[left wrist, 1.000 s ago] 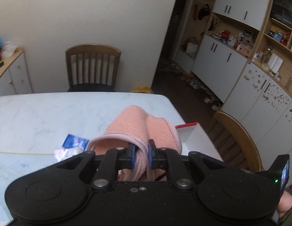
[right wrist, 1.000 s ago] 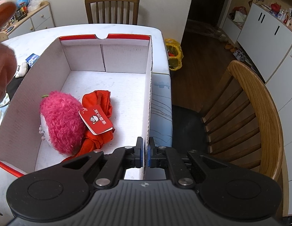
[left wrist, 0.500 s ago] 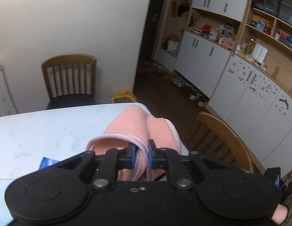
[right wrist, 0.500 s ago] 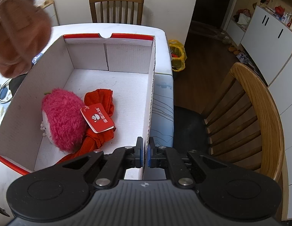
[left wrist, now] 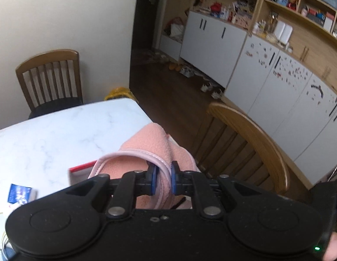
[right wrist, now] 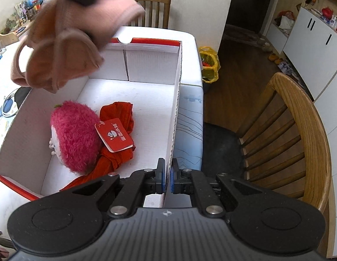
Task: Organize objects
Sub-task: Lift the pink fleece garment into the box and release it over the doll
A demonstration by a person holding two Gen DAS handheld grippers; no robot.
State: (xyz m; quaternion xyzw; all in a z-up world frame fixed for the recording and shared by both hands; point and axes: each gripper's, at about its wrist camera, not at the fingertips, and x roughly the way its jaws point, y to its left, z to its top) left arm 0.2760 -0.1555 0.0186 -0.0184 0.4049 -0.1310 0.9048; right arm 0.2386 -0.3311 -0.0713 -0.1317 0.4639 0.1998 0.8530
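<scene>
1. The left gripper [left wrist: 162,179] has its fingers [left wrist: 151,180] clamped on the pale trim of a pink fleece slipper [left wrist: 151,150].
2. The slipper's long axis runs away from the gripper, toe end farthest out; in the right wrist view the slipper [right wrist: 66,43] hangs in the air over the far left corner of the box [right wrist: 176,108].
3. The right gripper [right wrist: 166,178] has its fingers closed on the box's near right wall, pinching the cardboard edge.
4. Inside the box, near its left wall, a pink plush [right wrist: 74,139] lies against a red cloth [right wrist: 118,119] with a red tag [right wrist: 114,137] on top.
5. The box sits on a white marble worktop [left wrist: 59,130].
</scene>
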